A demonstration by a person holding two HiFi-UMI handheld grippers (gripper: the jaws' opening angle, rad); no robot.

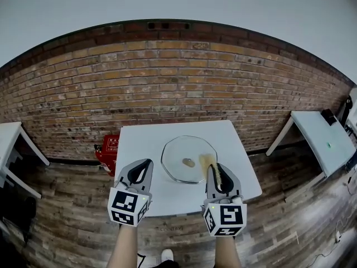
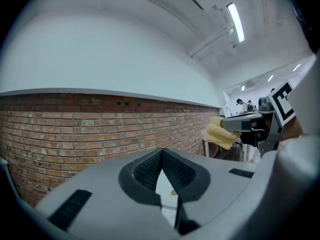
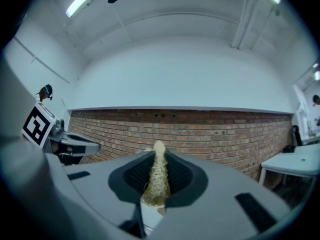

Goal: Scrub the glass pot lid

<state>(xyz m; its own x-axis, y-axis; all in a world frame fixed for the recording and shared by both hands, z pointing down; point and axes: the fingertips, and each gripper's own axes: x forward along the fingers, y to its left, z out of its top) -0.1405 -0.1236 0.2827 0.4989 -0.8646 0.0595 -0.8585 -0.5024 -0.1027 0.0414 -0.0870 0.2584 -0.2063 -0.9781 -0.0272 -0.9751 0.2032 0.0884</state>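
Far over at 9 o'clock a white side table stands against the brick wall. A red box sits on the floor at the wall's foot, just off the left edge of the white counter.

The left tool hangs over the counter's 7 o'clock corner, pointing level toward the wall. Its jaws are pressed fully together with nothing between them.

The glass pot lid lies flat a little right of the counter's middle, its small knob up.

The right tool is at the counter's 5 o'clock side, also level. Its jaws are clamped on a yellow scrub pad, which sticks out past the tips. From the head view the pad overlaps the lid's rim at about 4 o'clock, but I cannot tell whether it actually touches the glass. The left tool is apart from the lid, off its 8 o'clock side.

Over at 3 o'clock a second white table stands well apart from the counter.
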